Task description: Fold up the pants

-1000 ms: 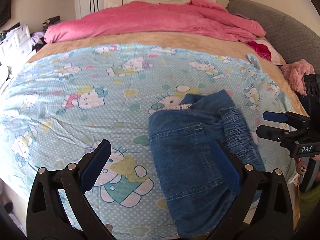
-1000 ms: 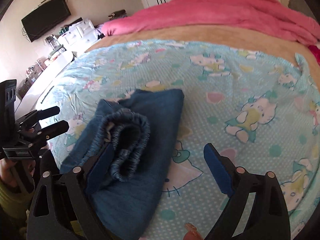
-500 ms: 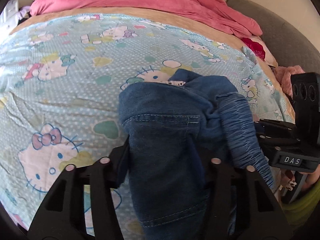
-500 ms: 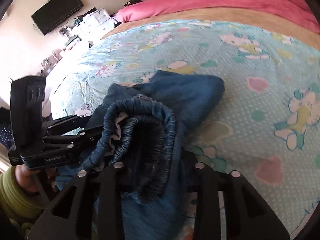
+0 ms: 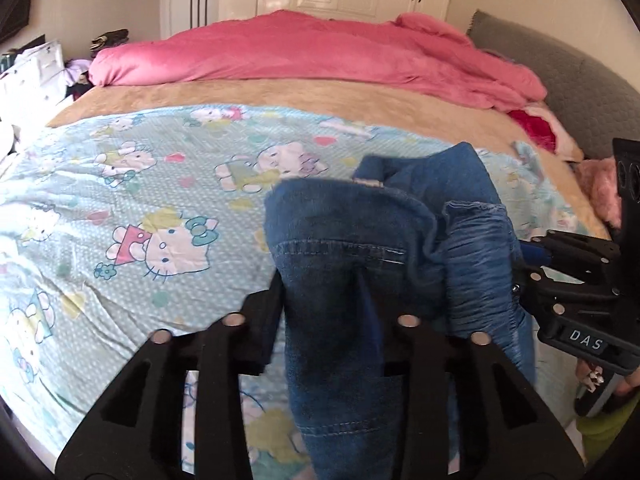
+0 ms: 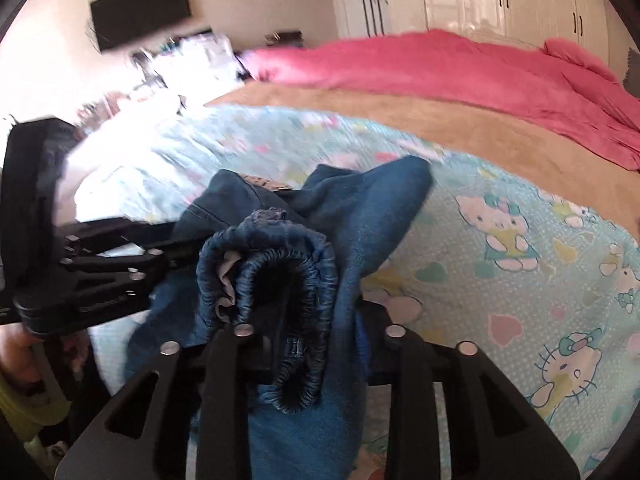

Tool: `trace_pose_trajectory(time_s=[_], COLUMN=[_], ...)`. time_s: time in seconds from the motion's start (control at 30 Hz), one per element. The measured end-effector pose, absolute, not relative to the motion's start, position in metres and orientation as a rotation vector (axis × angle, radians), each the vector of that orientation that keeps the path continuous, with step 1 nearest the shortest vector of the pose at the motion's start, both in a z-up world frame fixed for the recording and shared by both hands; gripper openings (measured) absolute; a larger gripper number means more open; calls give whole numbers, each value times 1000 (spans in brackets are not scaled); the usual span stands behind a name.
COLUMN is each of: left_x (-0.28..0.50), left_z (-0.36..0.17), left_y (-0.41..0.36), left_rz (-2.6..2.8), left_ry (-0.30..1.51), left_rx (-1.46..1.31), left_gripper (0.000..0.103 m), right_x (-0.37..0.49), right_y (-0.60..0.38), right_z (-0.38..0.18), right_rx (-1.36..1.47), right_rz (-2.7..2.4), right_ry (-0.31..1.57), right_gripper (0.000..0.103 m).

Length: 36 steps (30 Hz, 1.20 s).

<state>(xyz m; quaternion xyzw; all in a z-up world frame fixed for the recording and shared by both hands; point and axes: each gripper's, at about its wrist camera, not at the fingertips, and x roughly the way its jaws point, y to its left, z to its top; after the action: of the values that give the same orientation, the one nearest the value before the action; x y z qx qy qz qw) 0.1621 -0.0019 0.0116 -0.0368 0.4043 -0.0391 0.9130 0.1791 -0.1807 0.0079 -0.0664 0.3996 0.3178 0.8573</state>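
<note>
The folded blue denim pants (image 5: 360,248) are lifted off the bed, bunched between both grippers. My left gripper (image 5: 324,312) is shut on the pocket side of the bundle. My right gripper (image 6: 316,332) is shut on the elastic waistband end (image 6: 280,264). The right gripper also shows in the left wrist view (image 5: 560,280) at the right, and the left gripper shows in the right wrist view (image 6: 112,272) at the left. The fingertips are hidden by denim.
The bed is covered by a light blue Hello Kitty sheet (image 5: 140,208) over a tan blanket (image 5: 280,92). A pink duvet (image 5: 320,52) lies at the far side. A grey headboard (image 5: 560,68) stands on the right. A white dresser (image 6: 188,64) stands beyond the bed.
Both grippers went from open around the pants to shut on them, then lifted the bundle up off the sheet.
</note>
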Motion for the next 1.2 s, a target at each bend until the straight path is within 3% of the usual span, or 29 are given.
trace_pose_trajectory(time_s=[0.03, 0.07, 0.17, 0.23, 0.3, 0.33, 0.37, 0.4, 0.67, 1.2], left_x=[165, 169, 163, 150, 136, 129, 119, 107, 30, -34], left_z=[2, -14, -32, -24, -9, -2, 6, 16, 55, 31], left_y=[-1, -1, 0, 2, 4, 5, 5, 5, 14, 14], left_rz=[-54, -26, -34, -19, -14, -19, -19, -11, -9, 46], left_ry=[854, 897, 933, 912, 879, 859, 839, 819, 742, 811], left_rx=[-56, -38, -56, -58, -55, -57, -55, -54, -145, -160], left_gripper=[52, 57, 58, 66, 81, 83, 88, 93, 94, 94], right_x=[187, 194, 197, 186, 163, 156, 147, 135, 58, 8], right_y=[-178, -176, -197, -206, -213, -217, -224, -231, -250, -260], right_z=[-8, -25, -36, -24, -3, 5, 12, 24, 66, 23], right_rx=[-208, -279, -155, -150, -154, -145, -130, -110, -87, -42], right_rz=[577, 481, 466, 438, 439, 440, 439, 450, 476, 421], right_ry=[878, 918, 966, 922, 853, 833, 804, 763, 633, 754], right_gripper=[63, 69, 69, 69, 70, 87, 94, 95, 98, 98])
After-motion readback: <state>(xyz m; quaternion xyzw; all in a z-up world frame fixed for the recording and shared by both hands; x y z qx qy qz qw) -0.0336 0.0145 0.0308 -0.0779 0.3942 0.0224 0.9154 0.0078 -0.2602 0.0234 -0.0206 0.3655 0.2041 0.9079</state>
